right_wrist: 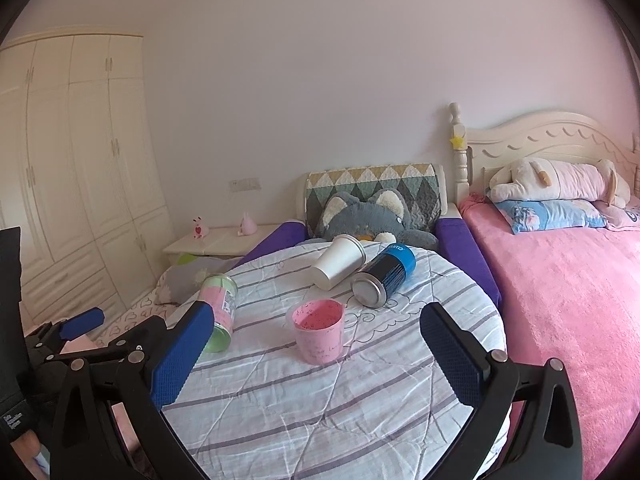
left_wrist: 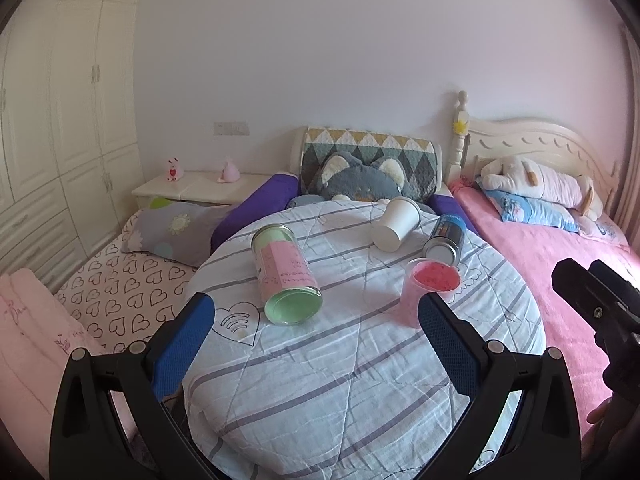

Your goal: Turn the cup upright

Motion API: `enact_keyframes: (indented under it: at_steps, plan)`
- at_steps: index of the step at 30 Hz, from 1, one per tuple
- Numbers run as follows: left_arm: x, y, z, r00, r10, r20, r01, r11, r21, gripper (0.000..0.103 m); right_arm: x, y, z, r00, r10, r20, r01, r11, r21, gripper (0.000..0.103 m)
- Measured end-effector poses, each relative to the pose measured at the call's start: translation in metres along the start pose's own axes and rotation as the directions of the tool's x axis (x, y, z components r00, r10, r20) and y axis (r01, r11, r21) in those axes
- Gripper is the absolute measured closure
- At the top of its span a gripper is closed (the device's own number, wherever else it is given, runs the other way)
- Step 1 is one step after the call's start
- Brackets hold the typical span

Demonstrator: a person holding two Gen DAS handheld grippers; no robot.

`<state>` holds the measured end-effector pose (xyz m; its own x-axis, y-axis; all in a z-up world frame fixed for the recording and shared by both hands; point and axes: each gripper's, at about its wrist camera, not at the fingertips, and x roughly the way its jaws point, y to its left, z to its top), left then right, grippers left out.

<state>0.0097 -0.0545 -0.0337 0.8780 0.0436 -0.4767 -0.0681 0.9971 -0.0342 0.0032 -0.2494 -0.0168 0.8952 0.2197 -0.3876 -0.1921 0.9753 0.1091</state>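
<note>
Right tool (right_wrist: 316,344) before "CUITO" can (right_wrist: 385,275)

Both wrist cameras look forward along their own blue-padded fingers over the near edge of the round striped quilt (left_wrist: 340,380) toward the headboard wall. The left view sits further left and slightly higher, the right view further right. Both share the quilt (right_wrist: 320,400), grey cat plush (left_wrist: 360,180) and pink bed (right_wrist: 560,280)
</note>
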Motion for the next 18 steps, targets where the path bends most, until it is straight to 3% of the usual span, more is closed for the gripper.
enact_keyframes:
  at_steps: [18]
  plan:
    - [0.0019,0.0018,0.0009,0.999,0.031,0.025,-0.031,1.0,-0.005,0.0,0.0065,0.0051,0.0009,0.999,0.034,-0.001,-0.034,0.999,-0.029,0.0]
